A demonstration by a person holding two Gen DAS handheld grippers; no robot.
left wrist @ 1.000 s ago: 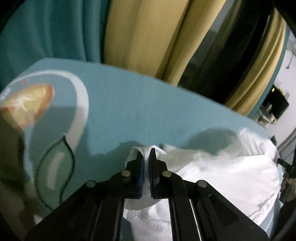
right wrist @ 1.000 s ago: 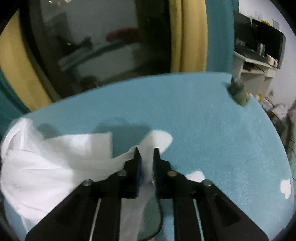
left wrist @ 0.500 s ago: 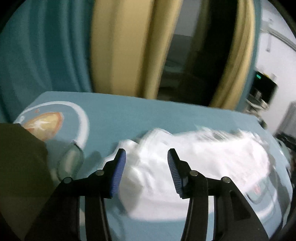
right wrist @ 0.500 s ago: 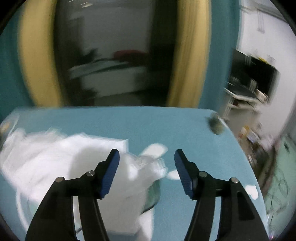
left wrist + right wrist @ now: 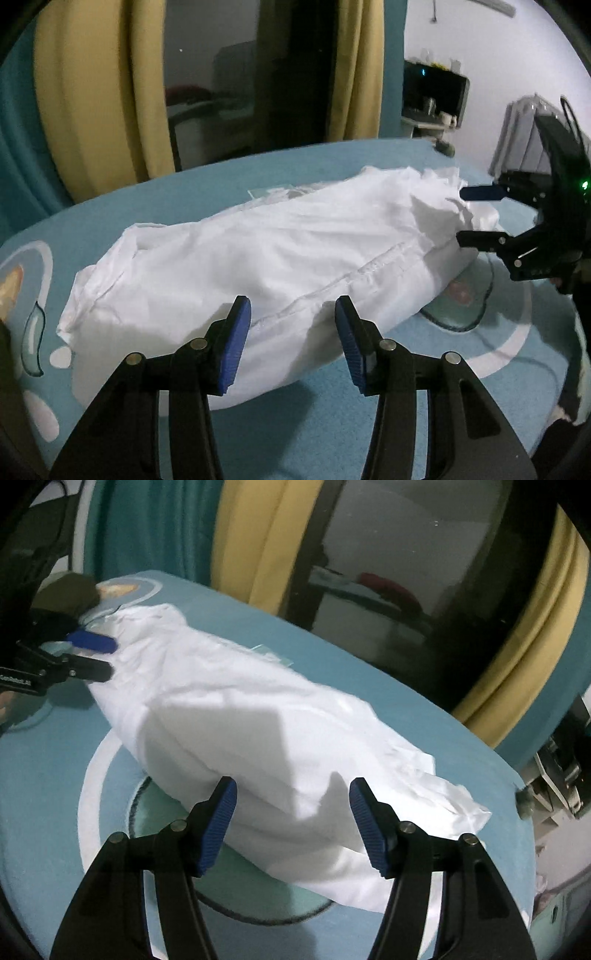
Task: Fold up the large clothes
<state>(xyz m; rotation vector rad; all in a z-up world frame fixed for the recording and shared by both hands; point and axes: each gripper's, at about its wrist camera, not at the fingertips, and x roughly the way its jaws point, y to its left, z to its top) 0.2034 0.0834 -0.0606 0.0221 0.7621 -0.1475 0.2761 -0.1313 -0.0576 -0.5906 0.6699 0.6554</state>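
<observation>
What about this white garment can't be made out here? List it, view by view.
- Underside and inner layers of the white garment: hidden by its own folds, in both views.
- What kind of garment it is: bundled up, no sleeves or collar clear in either view.
- Its near edge: covered by the left gripper in the left wrist view and the right gripper in the right wrist view.
- The blue bedcover pattern beneath: covered by cloth.

Bed point(image 5: 229, 192), teal cover with white ring and leaf print. White garment point(image 5: 280, 258) bunched lengthwise across bed middle. Small dark lump point(image 5: 522, 805) at bed's far corner, apart from garment.
</observation>
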